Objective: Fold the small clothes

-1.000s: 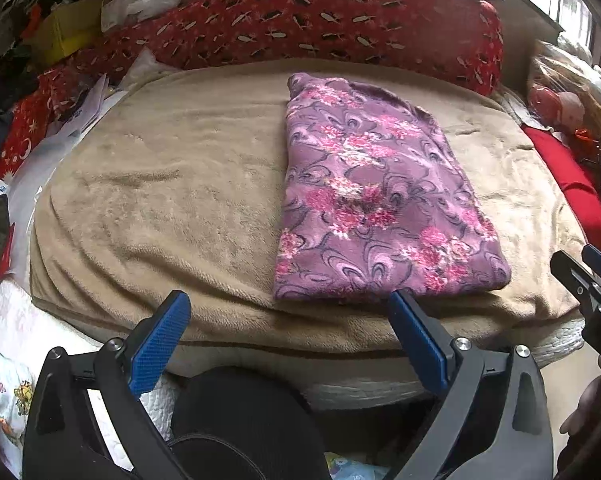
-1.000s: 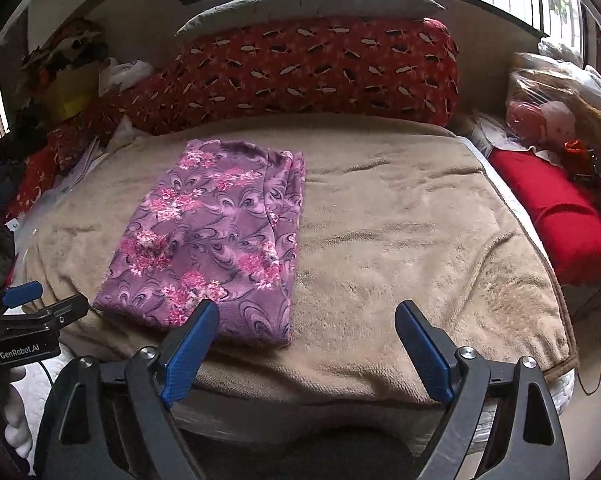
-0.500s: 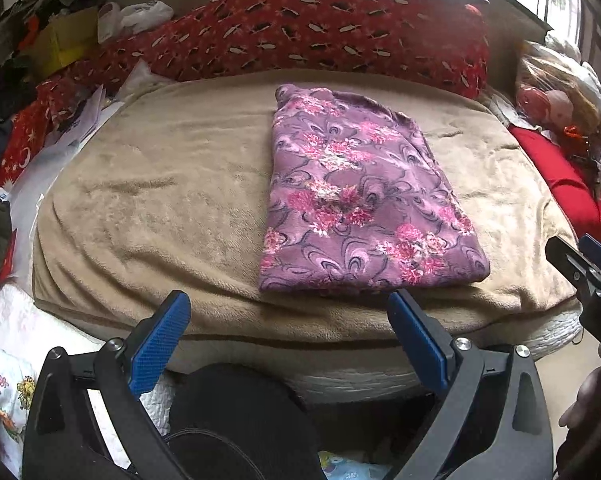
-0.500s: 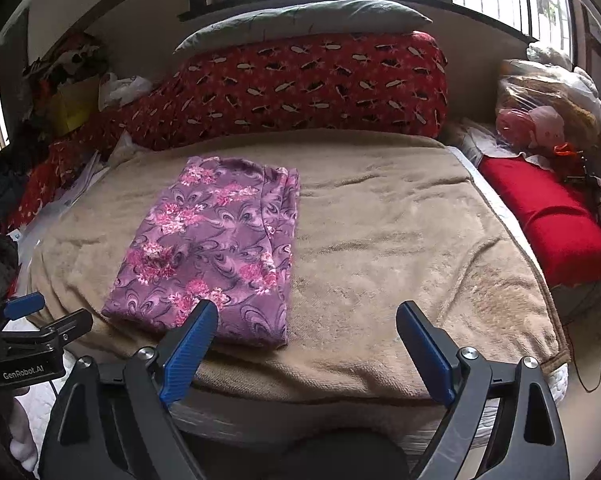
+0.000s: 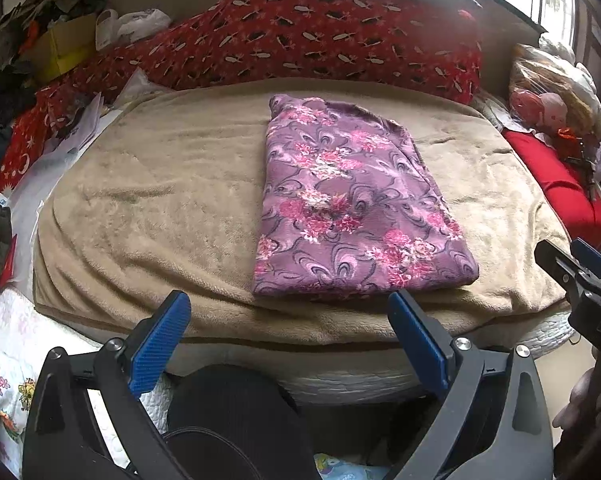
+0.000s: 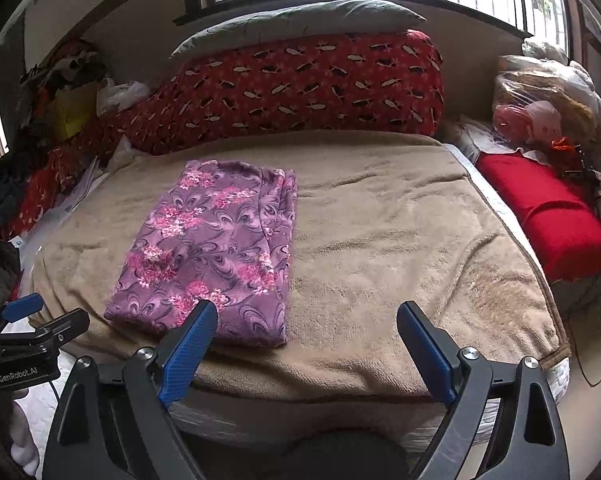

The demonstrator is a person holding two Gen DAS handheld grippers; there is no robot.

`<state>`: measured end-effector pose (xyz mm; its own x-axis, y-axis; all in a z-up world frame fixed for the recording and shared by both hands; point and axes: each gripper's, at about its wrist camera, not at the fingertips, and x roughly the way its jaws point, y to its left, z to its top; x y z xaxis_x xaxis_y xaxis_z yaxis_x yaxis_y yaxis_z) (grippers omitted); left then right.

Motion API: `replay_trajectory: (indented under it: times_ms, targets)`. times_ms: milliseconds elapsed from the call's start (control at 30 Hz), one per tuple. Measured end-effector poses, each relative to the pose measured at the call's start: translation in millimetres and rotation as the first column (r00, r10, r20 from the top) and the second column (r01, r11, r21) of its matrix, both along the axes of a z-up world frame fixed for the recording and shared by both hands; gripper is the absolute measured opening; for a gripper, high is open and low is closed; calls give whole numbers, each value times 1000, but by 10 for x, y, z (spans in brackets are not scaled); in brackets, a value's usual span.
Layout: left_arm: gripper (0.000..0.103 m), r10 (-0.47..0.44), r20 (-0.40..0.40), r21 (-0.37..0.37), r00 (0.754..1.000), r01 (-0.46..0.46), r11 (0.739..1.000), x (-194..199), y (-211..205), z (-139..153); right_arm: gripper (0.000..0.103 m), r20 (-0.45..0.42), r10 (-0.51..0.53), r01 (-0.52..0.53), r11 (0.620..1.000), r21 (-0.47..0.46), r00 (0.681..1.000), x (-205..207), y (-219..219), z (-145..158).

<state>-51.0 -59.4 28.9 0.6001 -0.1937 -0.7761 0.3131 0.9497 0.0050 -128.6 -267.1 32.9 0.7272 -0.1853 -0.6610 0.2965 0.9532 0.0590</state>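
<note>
A purple floral garment (image 5: pixel 352 204) lies folded into a long flat rectangle on the tan blanket (image 5: pixel 160 208); it also shows in the right wrist view (image 6: pixel 216 252). My left gripper (image 5: pixel 288 316) is open and empty, held off the bed's front edge just short of the garment's near end. My right gripper (image 6: pixel 306 324) is open and empty, off the front edge, to the right of the garment's near corner. Each gripper shows at the edge of the other's view: the right gripper (image 5: pixel 580 268) and the left gripper (image 6: pixel 40 320).
A long red patterned bolster (image 6: pixel 300 88) and a grey pillow (image 6: pixel 300 20) lie along the back. A red cushion (image 6: pixel 548 216) and bagged soft toys (image 6: pixel 540 108) sit at the right. Clutter and papers (image 5: pixel 52 136) crowd the left side.
Both grippers have drawn back and risen from the bed, so the garment looks smaller and farther. The garment lies as before. Both stay open.
</note>
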Motion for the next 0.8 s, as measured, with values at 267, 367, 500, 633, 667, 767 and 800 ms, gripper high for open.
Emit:
replay_trajectory:
  times_ms: [267,367,500,633,667,767,800]
  targets:
    - [100,-5,-7,-8,1000,5,1000,-6,-11,-3,93,-3,0,0,1000,1,1000,-1,25,-3]
    - [100,-8,-22,-16,1000,8,1000,-6,-12,-13,93,-4,-1,1,1000,2,1000,-1,23,-4]
    - [100,-14,-25,-14,1000,14,1000,-19,-30,-16,93,-12,2,-2,1000,10,1000,10,14,-23]
    - [100,-20,-45,-19,999,19,1000,-25,-48,-28,93,-19,0,0,1000,21,1000,19,9,-49]
    - [100,-21,-54,-21,998,20,1000,-22,-48,-38,93,-20,0,0,1000,24,1000,19,3,-53]
    - [100,-26,-79,-29,997,23,999,-4,-45,-65,93,-25,-3,4,999,32,1000,24,1,-65]
    - [100,-28,-84,-34,996,26,999,-9,-47,-68,93,-26,-3,4,999,35,1000,25,-12,-67]
